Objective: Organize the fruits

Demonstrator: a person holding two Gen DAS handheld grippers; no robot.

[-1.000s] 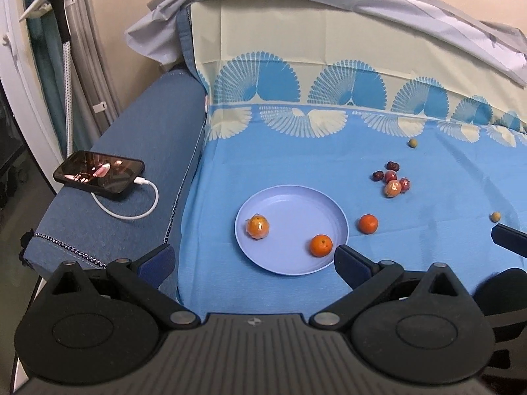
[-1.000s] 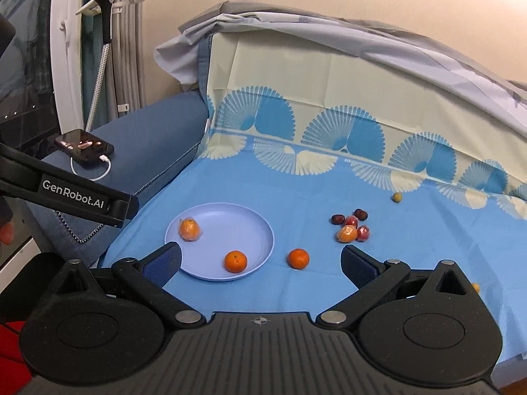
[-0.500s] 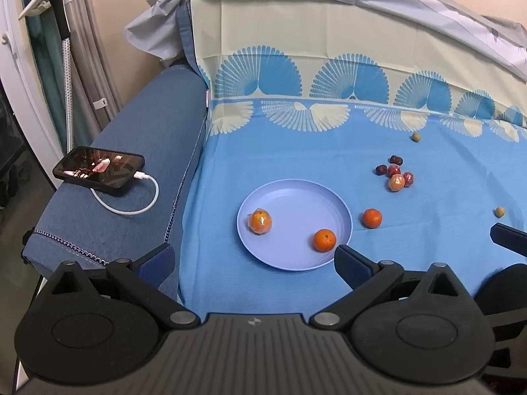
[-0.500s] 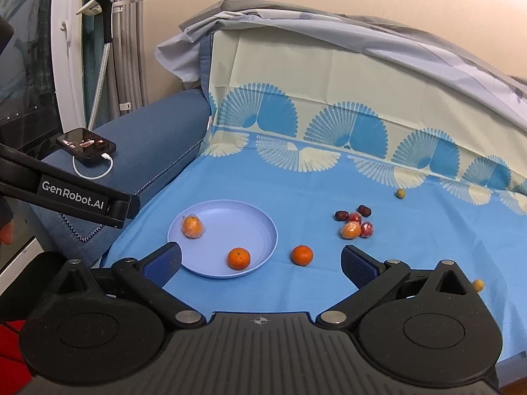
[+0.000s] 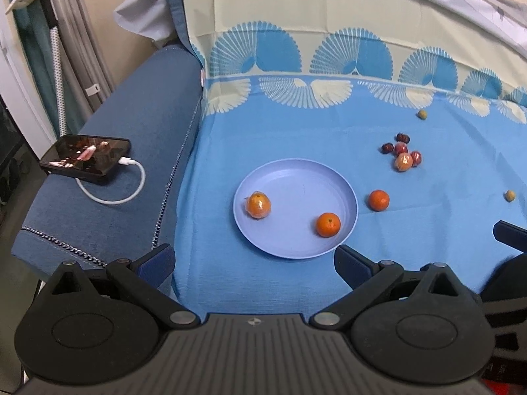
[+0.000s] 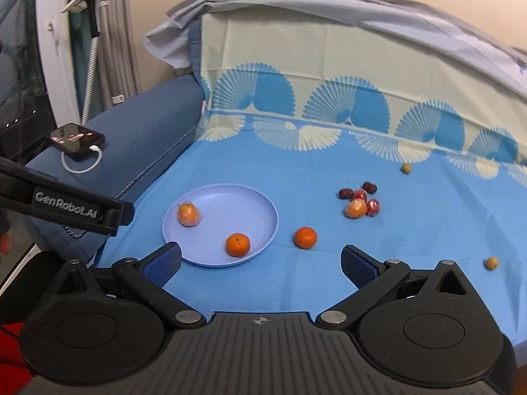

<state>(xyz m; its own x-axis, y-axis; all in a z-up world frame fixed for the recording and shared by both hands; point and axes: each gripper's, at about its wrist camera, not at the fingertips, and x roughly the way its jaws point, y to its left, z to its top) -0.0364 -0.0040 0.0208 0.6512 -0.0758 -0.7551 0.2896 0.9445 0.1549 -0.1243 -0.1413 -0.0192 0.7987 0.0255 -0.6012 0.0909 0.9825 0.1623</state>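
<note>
A lilac plate (image 5: 296, 177) (image 6: 230, 194) lies on the blue cloth. It holds a wrapped orange (image 5: 259, 205) (image 6: 188, 214) on its left and a bare orange (image 5: 328, 224) (image 6: 237, 244) near its front. Another orange (image 5: 378, 200) (image 6: 305, 237) rests on the cloth just right of the plate. Farther right sits a cluster of dark red fruits around a wrapped orange (image 5: 403, 161) (image 6: 356, 207). My left gripper (image 5: 255, 265) is open and empty, near the plate's front edge. My right gripper (image 6: 262, 263) is open and empty, short of the loose orange.
Two small yellow-green fruits (image 5: 422, 114) (image 5: 510, 195) lie apart on the cloth, also seen from the right wrist as small fruits (image 6: 406, 168) (image 6: 491, 262). A phone (image 5: 85, 159) on a white cable rests on the blue sofa arm. The patterned backrest (image 5: 329, 33) rises behind.
Both grippers have moved forward a little toward the plate and fruits. The fruits have not moved and both grippers stay open.
</note>
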